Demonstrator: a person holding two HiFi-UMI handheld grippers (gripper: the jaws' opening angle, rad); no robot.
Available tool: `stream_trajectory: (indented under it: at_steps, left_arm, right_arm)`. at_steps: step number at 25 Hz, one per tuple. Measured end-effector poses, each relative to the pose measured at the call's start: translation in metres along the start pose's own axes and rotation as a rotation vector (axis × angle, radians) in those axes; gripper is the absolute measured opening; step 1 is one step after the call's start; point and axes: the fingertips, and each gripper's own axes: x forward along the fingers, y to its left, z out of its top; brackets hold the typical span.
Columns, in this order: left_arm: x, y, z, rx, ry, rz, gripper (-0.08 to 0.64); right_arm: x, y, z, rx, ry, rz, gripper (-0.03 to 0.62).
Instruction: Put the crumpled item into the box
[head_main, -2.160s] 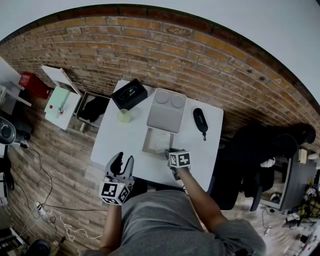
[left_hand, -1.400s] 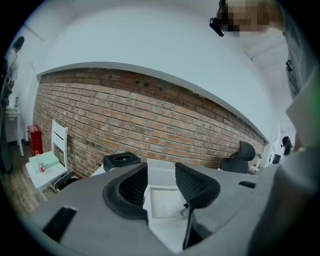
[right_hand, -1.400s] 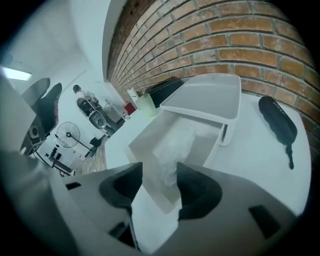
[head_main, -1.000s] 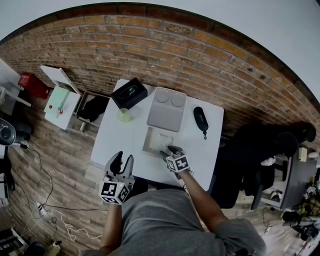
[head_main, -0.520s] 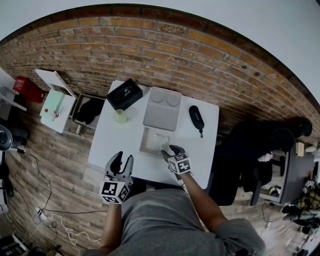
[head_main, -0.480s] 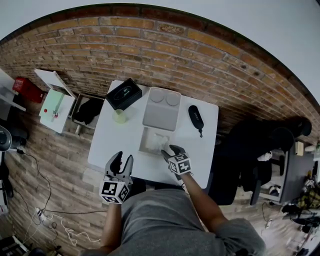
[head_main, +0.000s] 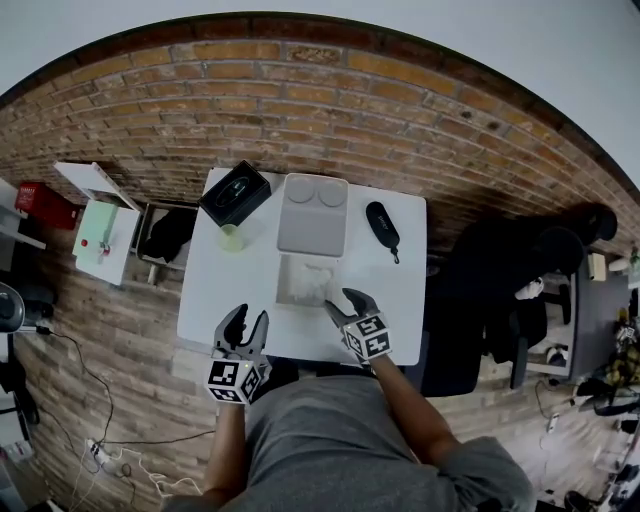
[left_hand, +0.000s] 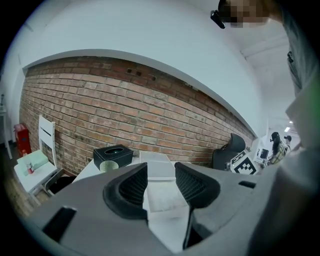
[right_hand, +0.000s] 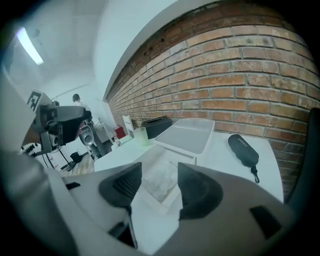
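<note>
Head view, centre of frame: white table (head_main: 225, 290) with an open white box (head_main: 283, 296) on it. Crumpled item (head_main: 318, 282), pale and wadded, lies inside the box toward its right side. Right gripper (head_main: 345, 303) sits just below-right of the box, fingers apart, nothing between them. Left gripper (head_main: 246, 322) is at the table's lower edge, well left of the box, fingers apart, empty. Right hand is clearly the nearer one to the item.

Left gripper view: left gripper (left_hand: 161, 175) fingers spread wide with nothing gripped. Box (left_hand: 163, 196) shows low in the gap, farther along the table. Can't make out the crumpled item from here.

Right gripper view: right gripper (right_hand: 160, 175) fingers apart, pads not touching anything. Crumpled item (right_hand: 161, 184) lies straight ahead and below, framed in the gap, resting within the box (right_hand: 148, 197) walls. It's a rough lump, no clear long axis. Grey lid (right_hand: 189, 134) lies just behind the box, black zip case (right_hand: 244, 148) to the right.

Judgement: item looks already placed, so the task seems done or nearly so.
</note>
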Motion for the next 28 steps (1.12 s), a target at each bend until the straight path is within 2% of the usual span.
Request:
stream_trajectory:
  at_steps: [9, 13, 19, 23, 28]
  left_arm:
    - [0.014, -0.003, -0.039, 0.051, 0.104, -0.064, 0.163]
    - [0.019, -0.002, -0.065, 0.109, 0.158, -0.083, 0.163]
    - [0.023, 0.004, -0.086, 0.115, 0.178, -0.075, 0.173]
    - [0.025, 0.009, -0.099, 0.151, 0.214, -0.057, 0.175]
    - [0.029, 0.011, -0.105, 0.109, 0.236, -0.065, 0.176]
  right_arm:
    - [-0.012, 0.003, -0.02, -0.023, 0.016, -0.075, 0.236]
    - [-0.014, 0.005, -0.033, -0.02, 0.047, -0.093, 0.245]
    - [-0.015, 0.007, -0.046, -0.037, 0.068, -0.099, 0.245]
    - [-0.014, 0.015, -0.052, -0.021, 0.066, -0.104, 0.252]
    - [-0.008, 0.018, -0.059, -0.025, 0.078, -0.09, 0.266]
